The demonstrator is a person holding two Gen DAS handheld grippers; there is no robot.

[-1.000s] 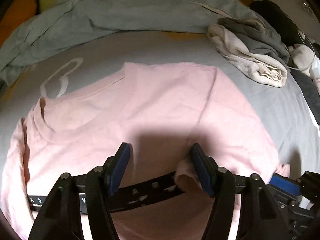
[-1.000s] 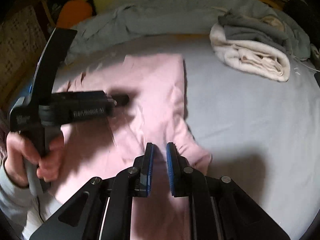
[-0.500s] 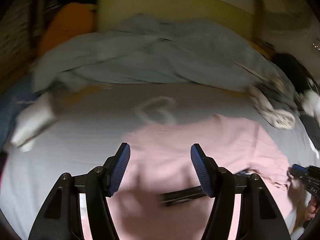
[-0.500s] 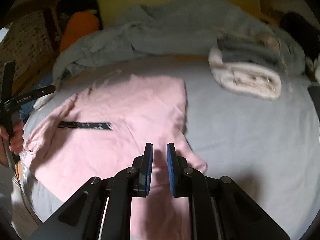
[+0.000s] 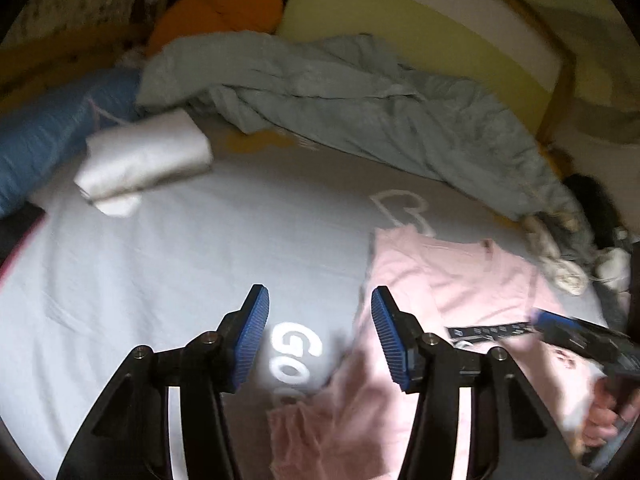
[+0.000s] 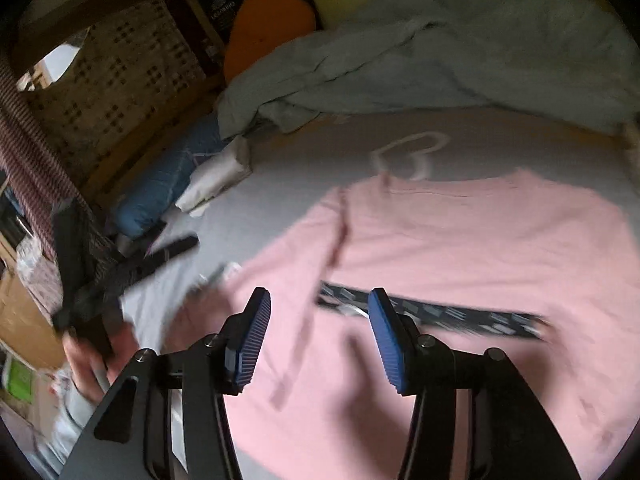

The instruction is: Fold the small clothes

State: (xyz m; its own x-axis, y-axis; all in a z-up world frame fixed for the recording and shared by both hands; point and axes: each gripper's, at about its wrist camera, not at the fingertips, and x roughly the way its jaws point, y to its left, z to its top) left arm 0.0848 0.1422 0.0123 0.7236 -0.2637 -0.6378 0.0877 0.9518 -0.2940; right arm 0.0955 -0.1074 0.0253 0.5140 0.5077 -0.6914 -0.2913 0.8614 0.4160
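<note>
Now both grippers hung spread and empty over the pink shirt [image 6: 460, 240].
The right gripper [image 6: 318, 336], jaws just opened, could snag the loose sleeve [image 5: 304, 432].

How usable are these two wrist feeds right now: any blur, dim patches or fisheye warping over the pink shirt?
Left wrist view: the pink cotton shirt smears at its near hem, the folded white cloth is soft, and the edges are dark and bowed. Right wrist view: the shirt's black printed band streaks with motion blur and the other handheld claw is smeared; each view's own blue pads stay sharp.
</note>
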